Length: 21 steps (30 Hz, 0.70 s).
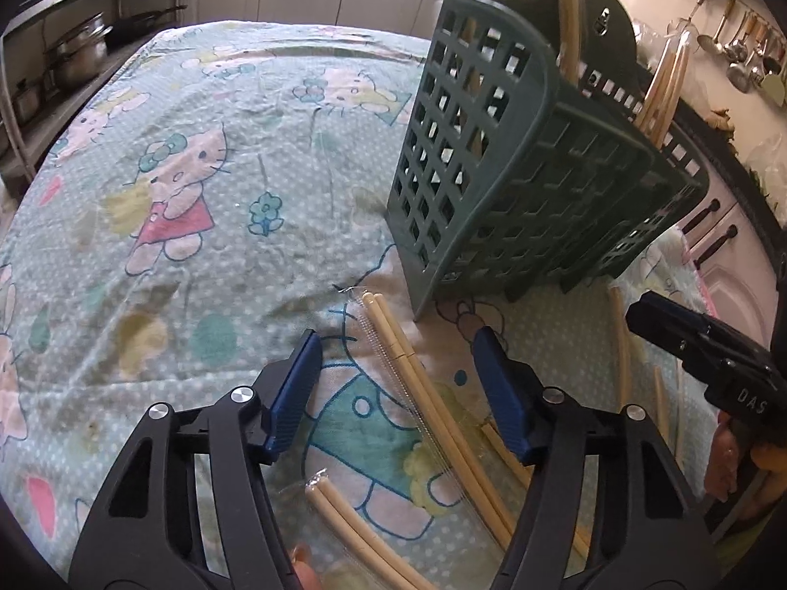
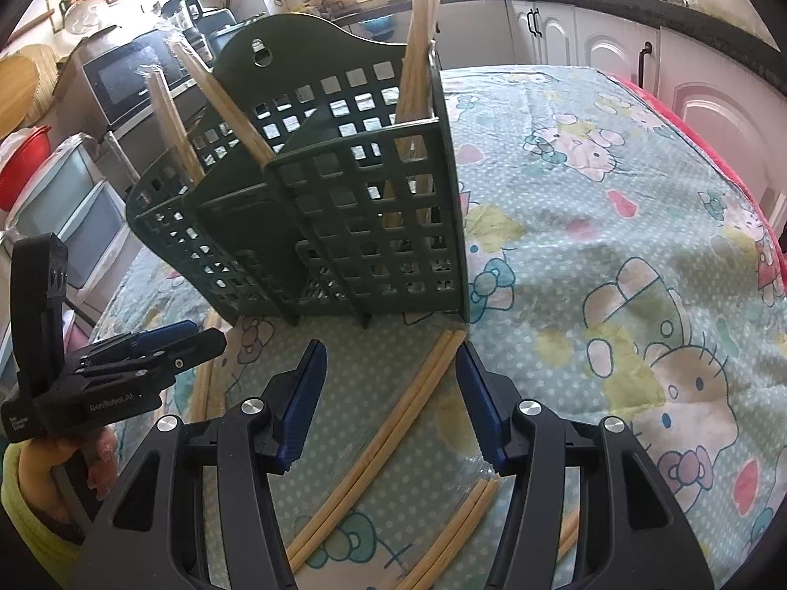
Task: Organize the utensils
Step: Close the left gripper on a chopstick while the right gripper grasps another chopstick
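A dark green slotted utensil basket (image 1: pixel 516 172) (image 2: pixel 344 226) stands on the cartoon-print cloth, with several pale chopsticks (image 1: pixel 570 14) (image 2: pixel 423 10) upright in its compartments. More chopstick pairs in clear wrap lie on the cloth in front of it. My left gripper (image 1: pixel 398 337) is open, its blue pads either side of one wrapped pair (image 1: pixel 433 403) without touching it. My right gripper (image 2: pixel 389 346) is open too, hovering over another pair (image 2: pixel 393 423) that runs between its fingers. Each gripper shows at the edge of the other's view, the right one (image 1: pixel 644 312) and the left one (image 2: pixel 196 337).
Further wrapped pairs lie near the cloth's front edge (image 1: pixel 344 526) (image 2: pixel 462 521) and beside the basket (image 1: pixel 622 344). Kitchen cabinets (image 2: pixel 556 34), pots (image 1: pixel 78 54), hanging ladles (image 1: pixel 738 49) and a microwave (image 2: pixel 133 73) surround the table. A person's hand (image 2: pixel 74 462) holds the left gripper.
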Available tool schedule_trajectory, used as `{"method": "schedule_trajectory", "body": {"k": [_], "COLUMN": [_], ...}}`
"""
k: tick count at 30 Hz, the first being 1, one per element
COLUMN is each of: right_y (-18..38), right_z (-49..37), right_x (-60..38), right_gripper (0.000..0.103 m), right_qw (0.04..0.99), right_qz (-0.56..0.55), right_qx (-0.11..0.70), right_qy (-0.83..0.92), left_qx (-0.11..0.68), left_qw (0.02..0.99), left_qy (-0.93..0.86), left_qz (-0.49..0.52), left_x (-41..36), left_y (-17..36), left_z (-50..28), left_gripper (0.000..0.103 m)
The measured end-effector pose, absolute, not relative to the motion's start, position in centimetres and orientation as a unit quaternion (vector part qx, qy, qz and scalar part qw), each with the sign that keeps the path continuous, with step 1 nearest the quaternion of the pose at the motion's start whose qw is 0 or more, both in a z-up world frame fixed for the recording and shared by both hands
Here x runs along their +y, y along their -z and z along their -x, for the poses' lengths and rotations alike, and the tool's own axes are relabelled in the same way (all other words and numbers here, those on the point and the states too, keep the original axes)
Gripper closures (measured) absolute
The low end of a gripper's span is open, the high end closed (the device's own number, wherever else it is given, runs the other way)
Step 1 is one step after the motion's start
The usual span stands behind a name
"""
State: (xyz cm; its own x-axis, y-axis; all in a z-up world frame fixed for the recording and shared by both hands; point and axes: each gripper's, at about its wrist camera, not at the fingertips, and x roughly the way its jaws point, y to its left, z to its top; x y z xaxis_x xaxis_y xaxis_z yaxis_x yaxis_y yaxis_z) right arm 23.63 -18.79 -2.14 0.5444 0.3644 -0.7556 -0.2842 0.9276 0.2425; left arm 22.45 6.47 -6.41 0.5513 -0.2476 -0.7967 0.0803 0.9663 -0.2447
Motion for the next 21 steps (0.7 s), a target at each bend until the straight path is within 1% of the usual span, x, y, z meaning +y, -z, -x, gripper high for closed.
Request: {"method": "schedule_trajectory", "body": {"k": [4,6,11,12,13,14,17,21], "right_y": [2.8,3.3,4.5,4.5,4.5,4.6,4.8,4.8], "right_z": [-24.2,-24.6,-25.0,-25.0,-24.9,-24.9,-24.9,-25.0], "right_x": [-18.9,-19.1,-19.5,-19.4,-19.2,-19.2,-19.6,-20.1], "right_gripper": [0.05,0.05,0.055,0.055,0.057,0.061,0.07,0.076], "right_qw": [0.875,0.872,0.866,0.866,0.868,0.869,0.871,0.871], "right_qz": [-0.05,-0.051,-0.052,-0.047,-0.041,-0.038,-0.034,-0.032], "right_qx": [0.45,0.458,0.473,0.472,0.471,0.47,0.468,0.469], "right_qy": [-0.173,-0.166,-0.155,-0.155,-0.153,-0.149,-0.145,-0.145], "left_qx": [0.465,0.464,0.463,0.463,0.462,0.462,0.462,0.462], "left_qw": [0.876,0.877,0.878,0.878,0.878,0.878,0.877,0.877], "left_qy": [0.092,0.088,0.073,0.072,0.071,0.069,0.066,0.065], "left_qz": [0.092,0.094,0.096,0.099,0.102,0.105,0.112,0.117], "left_x": [6.6,6.7,7.5,7.6,7.8,8.0,8.3,8.4], "left_y": [6.7,6.8,6.8,6.8,6.8,6.8,6.8,6.8], "left_z": [-22.6,-22.5,-22.6,-22.6,-22.6,-22.5,-22.5,-22.5], "left_gripper": [0.05,0.053,0.071,0.072,0.075,0.077,0.082,0.083]}}
